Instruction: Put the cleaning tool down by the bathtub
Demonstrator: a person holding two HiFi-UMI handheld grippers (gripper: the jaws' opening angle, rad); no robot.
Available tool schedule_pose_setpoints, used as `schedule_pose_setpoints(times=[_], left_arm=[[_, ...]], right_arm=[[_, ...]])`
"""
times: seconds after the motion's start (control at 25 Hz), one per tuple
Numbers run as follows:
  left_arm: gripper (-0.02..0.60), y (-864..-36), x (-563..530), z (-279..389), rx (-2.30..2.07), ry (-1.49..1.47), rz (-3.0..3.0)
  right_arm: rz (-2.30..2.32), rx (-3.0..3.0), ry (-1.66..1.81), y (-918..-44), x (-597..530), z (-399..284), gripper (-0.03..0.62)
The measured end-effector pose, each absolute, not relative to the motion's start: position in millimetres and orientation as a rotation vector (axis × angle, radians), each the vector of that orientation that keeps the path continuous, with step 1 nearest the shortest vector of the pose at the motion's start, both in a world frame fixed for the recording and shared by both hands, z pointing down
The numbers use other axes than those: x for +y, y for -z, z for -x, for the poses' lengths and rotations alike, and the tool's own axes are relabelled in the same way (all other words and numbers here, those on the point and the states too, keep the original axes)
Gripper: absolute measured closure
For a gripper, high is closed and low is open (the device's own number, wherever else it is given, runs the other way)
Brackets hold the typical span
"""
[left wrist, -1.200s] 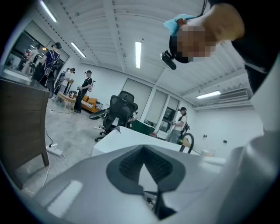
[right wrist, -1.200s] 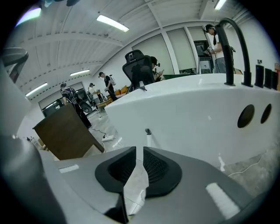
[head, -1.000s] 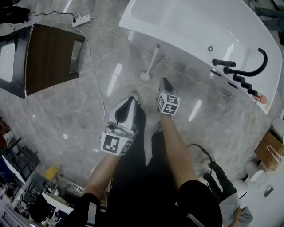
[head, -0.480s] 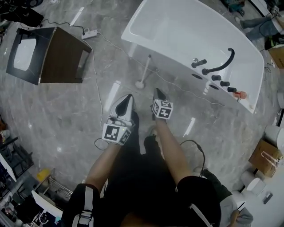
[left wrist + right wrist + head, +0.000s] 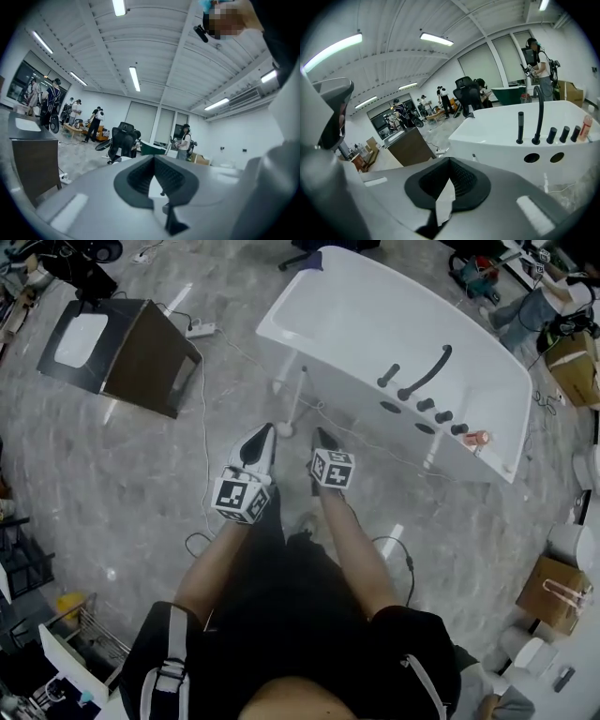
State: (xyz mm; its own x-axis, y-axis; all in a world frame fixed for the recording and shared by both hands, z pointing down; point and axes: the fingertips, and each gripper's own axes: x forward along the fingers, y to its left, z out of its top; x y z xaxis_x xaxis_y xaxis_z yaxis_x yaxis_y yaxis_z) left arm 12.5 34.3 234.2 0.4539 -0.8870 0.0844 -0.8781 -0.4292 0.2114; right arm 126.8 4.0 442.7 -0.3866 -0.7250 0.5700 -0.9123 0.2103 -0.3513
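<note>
The cleaning tool [image 5: 292, 401], a white long-handled brush, stands on the floor and leans against the near wall of the white bathtub [image 5: 356, 315]. Nothing holds it. My left gripper [image 5: 265, 431] is just below and left of the tool's base, its jaws shut and empty. To the right of that base, a short way off, my right gripper [image 5: 322, 434] is also shut and empty. In the right gripper view the bathtub [image 5: 501, 131] lies ahead of the closed jaws [image 5: 449, 161]. The left gripper view shows closed jaws [image 5: 153, 159] aimed across the room.
A black faucet [image 5: 427, 371] and knobs sit on the tub's rim, with an orange bottle [image 5: 476, 438] beside them. A dark cabinet [image 5: 141, 352] stands at the left, a power strip [image 5: 200, 330] and cables on the marble floor. Cardboard boxes [image 5: 553, 592] are at the right. People stand in the background.
The head view has risen and pulled back, so the tub and tool look smaller. Both grippers stay near the tool's base. The tool still leans on the tub.
</note>
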Motion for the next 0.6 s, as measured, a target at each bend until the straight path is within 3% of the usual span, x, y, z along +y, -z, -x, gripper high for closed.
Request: schedule_pose_setpoints(times=[0.6], left_arm=[[0.575, -183, 136, -27, -1.587, 0.1, -2.47]], right_arm=[[-1.526, -2.324, -0.817, -354, 110, -155, 0.594]])
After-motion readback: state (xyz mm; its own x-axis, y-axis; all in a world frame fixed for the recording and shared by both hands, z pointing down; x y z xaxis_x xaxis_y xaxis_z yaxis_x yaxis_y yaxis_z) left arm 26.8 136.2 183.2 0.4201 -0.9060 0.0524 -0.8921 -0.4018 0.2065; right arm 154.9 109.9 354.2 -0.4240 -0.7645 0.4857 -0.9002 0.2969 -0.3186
